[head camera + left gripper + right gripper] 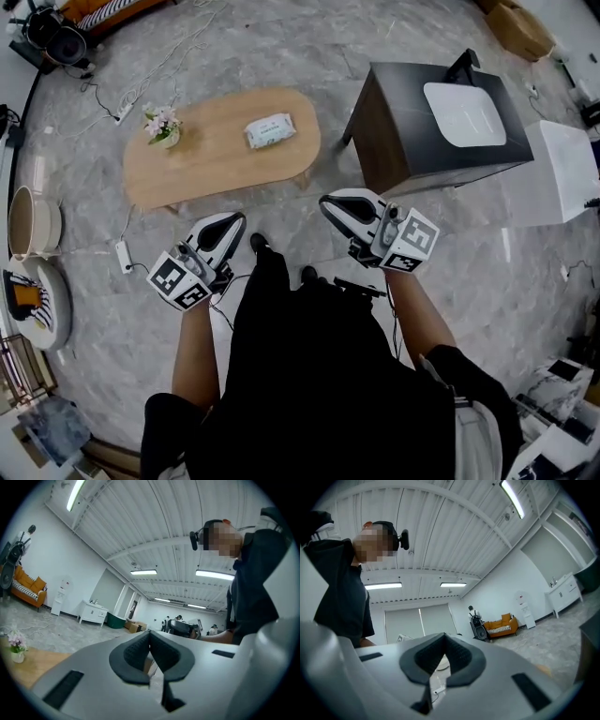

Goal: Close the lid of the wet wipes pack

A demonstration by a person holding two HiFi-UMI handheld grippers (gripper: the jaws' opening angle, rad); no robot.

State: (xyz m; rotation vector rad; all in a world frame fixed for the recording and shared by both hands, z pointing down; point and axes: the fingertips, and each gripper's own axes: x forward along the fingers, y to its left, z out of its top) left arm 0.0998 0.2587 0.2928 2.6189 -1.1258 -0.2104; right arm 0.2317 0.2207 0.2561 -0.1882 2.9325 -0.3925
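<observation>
A pale wet wipes pack (270,130) lies flat on the oval wooden table (216,169), right of its middle. My left gripper (231,223) and right gripper (330,204) are held low in front of the person, well short of the table. Both are shut with nothing between the jaws. In the left gripper view my left gripper (150,637) tilts upward at the ceiling, with only a corner of the table (18,667) showing. My right gripper (443,639) in its own view also points up. The pack is hidden in both gripper views.
A small vase of pink flowers (162,126) stands at the table's left end. A dark cabinet (431,122) with a white top panel stands to the right, a white box (567,173) beside it. Cables and a power strip (123,255) lie on the marble floor.
</observation>
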